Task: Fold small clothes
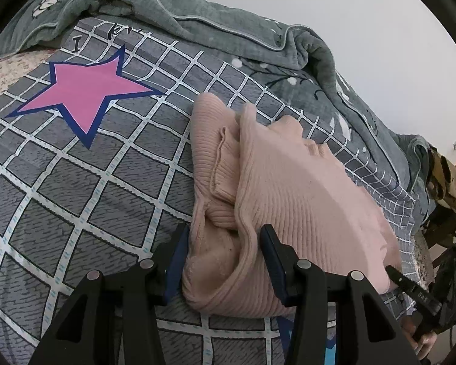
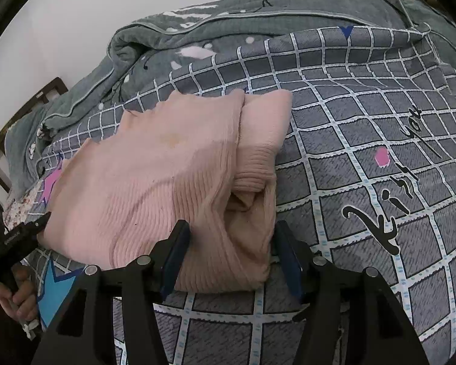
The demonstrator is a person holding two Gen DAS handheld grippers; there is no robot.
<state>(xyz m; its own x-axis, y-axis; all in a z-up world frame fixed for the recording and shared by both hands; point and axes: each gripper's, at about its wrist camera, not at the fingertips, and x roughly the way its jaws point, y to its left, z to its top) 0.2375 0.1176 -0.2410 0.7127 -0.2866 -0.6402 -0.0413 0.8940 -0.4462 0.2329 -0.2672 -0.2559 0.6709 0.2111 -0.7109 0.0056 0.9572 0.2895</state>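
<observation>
Your left tongs (image 1: 225,240) pinch the near-left fold of the folded pink ribbed-knit sweater (image 1: 291,188) on the grey checked bedspread (image 1: 76,182) — right tongs (image 2: 232,238) straddle its near-right edge, spread.

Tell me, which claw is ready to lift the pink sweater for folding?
Probably the left. The left claw has a bunched end of the pink sweater packed tight between its fingers, so it could lift at once. The right claw straddles the other end, but one finger stands clear of the knit.

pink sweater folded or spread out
Folded: the pink ribbed sweater lies in a compact bundle, layers doubled over each other on the checked bedsheet.
</observation>
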